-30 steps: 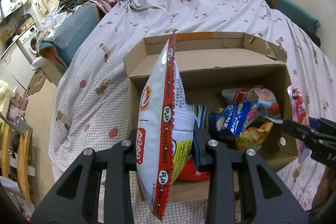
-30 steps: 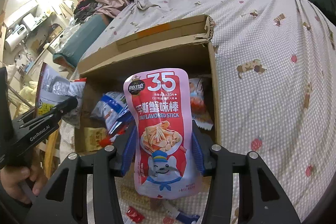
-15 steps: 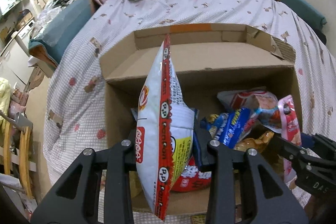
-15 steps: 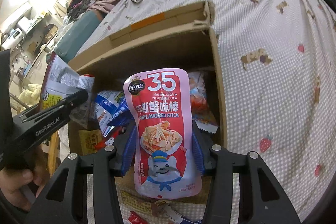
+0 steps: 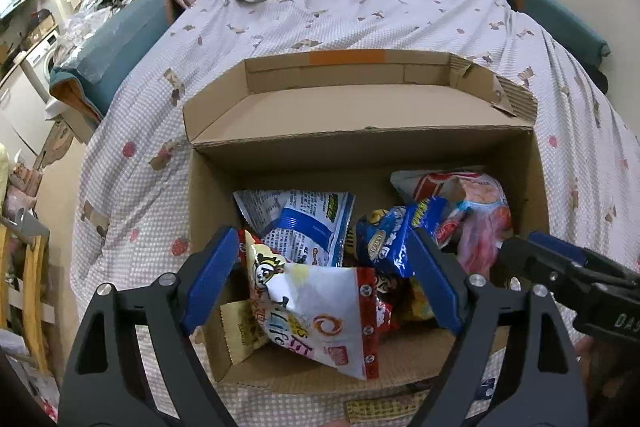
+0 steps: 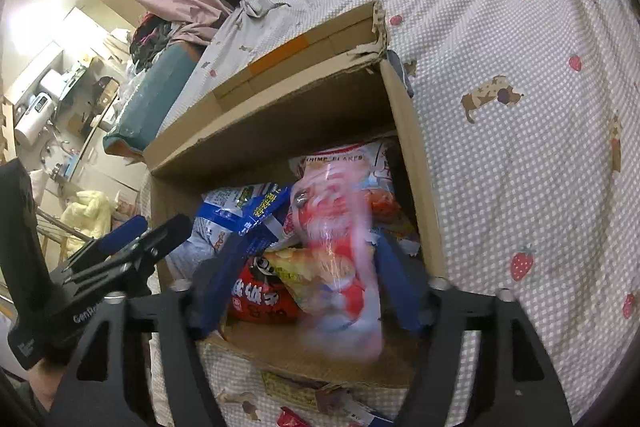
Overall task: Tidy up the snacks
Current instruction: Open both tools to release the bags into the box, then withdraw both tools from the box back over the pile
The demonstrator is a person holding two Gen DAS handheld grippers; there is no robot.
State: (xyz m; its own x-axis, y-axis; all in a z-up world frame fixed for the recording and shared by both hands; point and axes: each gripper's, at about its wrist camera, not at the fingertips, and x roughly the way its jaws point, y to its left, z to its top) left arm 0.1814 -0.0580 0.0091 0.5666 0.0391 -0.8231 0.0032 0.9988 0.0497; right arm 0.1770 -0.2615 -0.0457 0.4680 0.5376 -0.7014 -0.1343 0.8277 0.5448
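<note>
- The white-and-red snack bag (image 5: 316,311) is lying tilted inside the cardboard box (image 5: 360,151), near its front wall, on other packets.
- The left gripper (image 5: 324,283) is hovering over it, blue pads spread wide apart and gripping nothing.
- The pink crab-stick pouch (image 6: 340,263) is showing motion-blurred between the parted pads of the right gripper (image 6: 304,287); contact cannot be judged.
- A blue packet (image 5: 396,239) and a shrimp-flakes bag (image 6: 348,163) are sitting deeper in the box.
- The box is resting on a patterned bedspread (image 5: 360,7).
</note>
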